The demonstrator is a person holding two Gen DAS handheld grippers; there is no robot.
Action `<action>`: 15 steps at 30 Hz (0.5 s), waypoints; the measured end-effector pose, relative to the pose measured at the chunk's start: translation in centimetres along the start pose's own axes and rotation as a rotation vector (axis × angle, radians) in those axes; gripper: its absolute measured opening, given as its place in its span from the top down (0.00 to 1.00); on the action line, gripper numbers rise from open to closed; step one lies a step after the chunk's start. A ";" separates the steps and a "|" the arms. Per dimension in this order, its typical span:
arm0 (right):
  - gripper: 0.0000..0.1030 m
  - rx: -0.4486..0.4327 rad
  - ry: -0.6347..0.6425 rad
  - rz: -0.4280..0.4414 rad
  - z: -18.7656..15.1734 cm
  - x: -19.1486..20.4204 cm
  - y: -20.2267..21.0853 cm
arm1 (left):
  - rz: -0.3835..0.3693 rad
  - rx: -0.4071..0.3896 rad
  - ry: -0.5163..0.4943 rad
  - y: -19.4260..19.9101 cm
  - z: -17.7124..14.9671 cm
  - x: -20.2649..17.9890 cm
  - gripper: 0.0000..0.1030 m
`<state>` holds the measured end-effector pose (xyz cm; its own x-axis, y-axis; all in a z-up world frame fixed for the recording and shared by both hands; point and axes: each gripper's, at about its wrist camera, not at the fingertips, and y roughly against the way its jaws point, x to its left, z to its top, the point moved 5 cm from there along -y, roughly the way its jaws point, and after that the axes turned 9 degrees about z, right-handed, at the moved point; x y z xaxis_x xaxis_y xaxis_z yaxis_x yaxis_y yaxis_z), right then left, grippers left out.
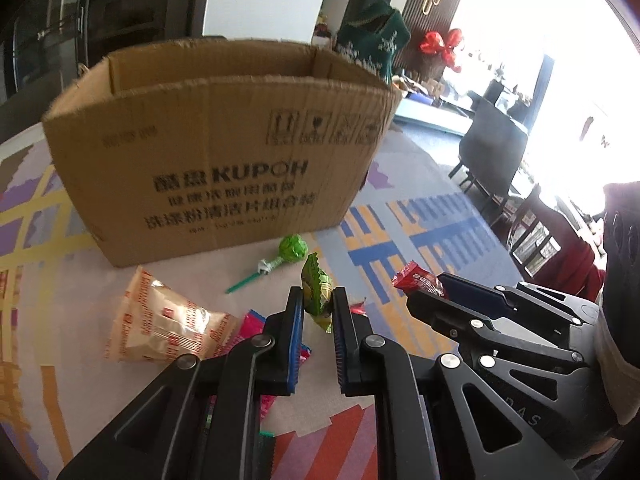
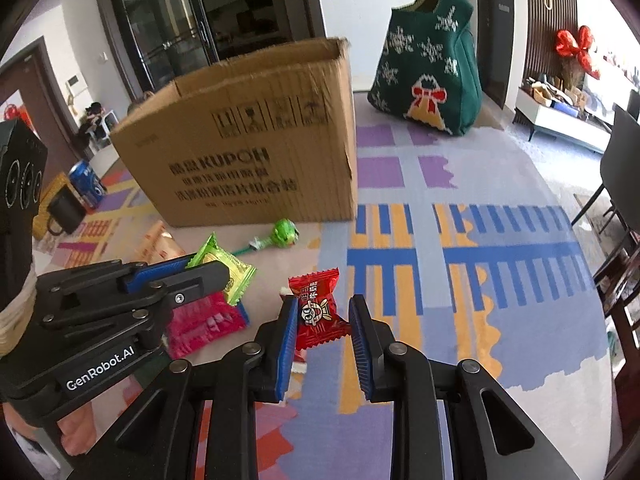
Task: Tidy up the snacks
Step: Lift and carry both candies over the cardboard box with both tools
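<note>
Patterned carpet (image 2: 460, 184) in purple, blue, yellow and grey is seen covering the floor beneath all items. Brown corrugated cardboard forms the open-topped box (image 1: 224, 152), which is stood on the carpet behind the snacks, its printed long side turned toward both cameras. A green knitted bag (image 2: 428, 56) with snowflakes and a red bow is observed on the floor to the right of the box and apart from it. A blue can (image 2: 86, 182) and a dark mug (image 2: 66, 210) are noted on the floor to the left of the box.

Loose snacks are recorded on the carpet in front of the box: an orange-and-white packet (image 1: 164, 320), a pink packet (image 2: 206, 322) next to it (partly hidden by the claws in both views), and a green lollipop (image 1: 293, 249) lying just beside the base of the box.

The left claw (image 1: 318, 300) is found clamped on a green candy wrapper (image 1: 316, 294), which is held clear above the carpet, short of the box. The right claw (image 2: 324, 316) is found clamped on a red candy wrapper (image 2: 320, 312), likewise raised off the carpet and short of the box. The two claws are positioned side by side, close together but not touching.
</note>
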<state>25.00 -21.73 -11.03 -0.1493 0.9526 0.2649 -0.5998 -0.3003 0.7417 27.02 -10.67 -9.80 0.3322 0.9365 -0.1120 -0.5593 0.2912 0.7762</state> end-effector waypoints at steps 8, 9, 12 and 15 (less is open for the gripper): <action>0.74 -0.067 0.018 0.021 2.1 1.2 1.7 | 0.026 -0.085 0.020 2.8 2.0 1.0 0.85; 0.74 -0.075 0.020 0.024 2.4 1.3 1.9 | 0.027 -0.095 0.023 3.2 2.3 1.2 0.85; 0.74 -0.100 0.030 0.033 3.3 1.9 2.4 | 0.032 -0.126 0.035 4.3 3.0 1.7 0.85; 0.74 -0.124 0.040 0.044 4.3 2.6 2.9 | 0.035 -0.156 0.042 5.3 3.8 2.2 0.85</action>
<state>26.25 -20.37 -5.59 -0.2069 0.9407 0.2687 -0.6845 -0.3355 0.6472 27.69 -7.83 -3.54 0.2800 0.9531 -0.1150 -0.6822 0.2818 0.6746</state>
